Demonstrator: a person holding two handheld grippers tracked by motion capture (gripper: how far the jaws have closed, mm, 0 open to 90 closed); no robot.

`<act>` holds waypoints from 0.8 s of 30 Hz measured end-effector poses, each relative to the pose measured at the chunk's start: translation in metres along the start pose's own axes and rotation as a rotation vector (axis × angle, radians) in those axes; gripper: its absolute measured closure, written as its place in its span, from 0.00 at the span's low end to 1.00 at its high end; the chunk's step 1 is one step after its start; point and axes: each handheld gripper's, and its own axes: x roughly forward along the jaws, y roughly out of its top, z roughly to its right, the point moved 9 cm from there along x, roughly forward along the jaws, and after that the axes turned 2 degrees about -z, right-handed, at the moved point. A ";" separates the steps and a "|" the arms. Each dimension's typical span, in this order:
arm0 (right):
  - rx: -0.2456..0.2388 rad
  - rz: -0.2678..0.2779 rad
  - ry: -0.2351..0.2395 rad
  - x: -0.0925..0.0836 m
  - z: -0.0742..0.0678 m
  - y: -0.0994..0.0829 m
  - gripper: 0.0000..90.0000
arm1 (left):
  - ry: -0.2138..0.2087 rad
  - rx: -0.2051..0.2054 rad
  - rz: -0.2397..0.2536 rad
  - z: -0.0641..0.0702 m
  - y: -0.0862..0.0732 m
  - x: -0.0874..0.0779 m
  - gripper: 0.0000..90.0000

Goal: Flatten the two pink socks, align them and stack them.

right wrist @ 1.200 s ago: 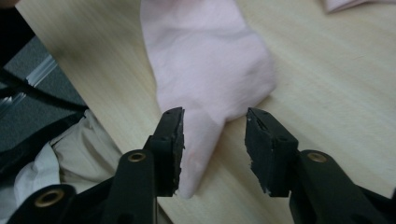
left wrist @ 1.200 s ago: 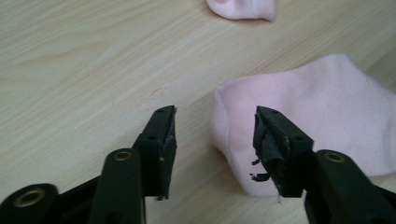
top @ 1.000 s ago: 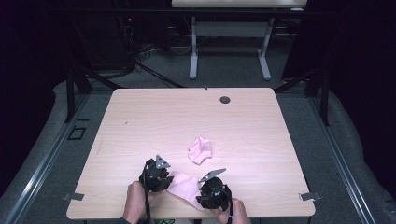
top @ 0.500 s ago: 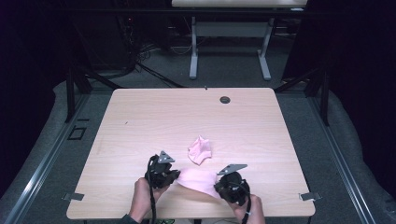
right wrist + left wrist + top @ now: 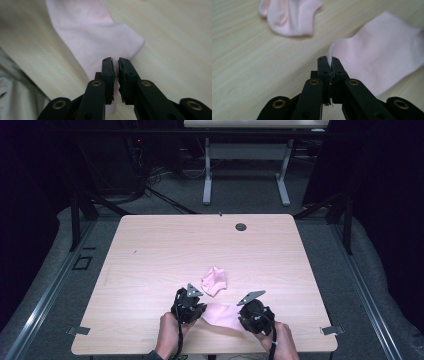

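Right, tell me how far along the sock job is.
Done: one pink sock is stretched flat between the claws. In hand: the left claw pinches its edge; the right claw has just been easing open over the other end. Left: the crumpled sock lies untouched beyond.

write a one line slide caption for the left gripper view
Left gripper pinches the flat pink sock's edge; a crumpled pink sock lies beyond.

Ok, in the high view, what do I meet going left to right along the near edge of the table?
Left gripper pinching the flat pink sock's end → flat pink sock → right gripper at its other end.
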 end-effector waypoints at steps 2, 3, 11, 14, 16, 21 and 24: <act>-0.001 0.009 0.074 0.014 -0.012 0.000 0.82 | 0.015 -0.004 -0.013 -0.004 -0.012 -0.001 0.99; -0.001 0.009 0.074 0.014 -0.012 0.000 0.82 | 0.015 -0.004 -0.013 -0.004 -0.012 -0.001 0.99; 0.086 0.072 0.052 0.004 0.005 -0.009 0.68 | 0.027 -0.012 0.002 -0.008 -0.027 -0.013 0.96; 0.082 0.052 0.026 0.012 0.004 -0.016 0.69 | 0.027 -0.016 0.000 -0.007 -0.030 -0.014 0.96; 0.079 0.046 0.026 0.015 0.002 -0.018 0.71 | 0.020 -0.016 0.000 -0.005 -0.033 -0.014 0.97; 0.061 0.030 -0.008 0.025 0.002 -0.021 0.84 | 0.015 -0.021 0.006 -0.003 -0.040 -0.016 0.97; 0.054 0.045 -0.006 0.028 0.001 -0.020 0.91 | 0.007 -0.021 0.010 -0.002 -0.044 -0.018 0.98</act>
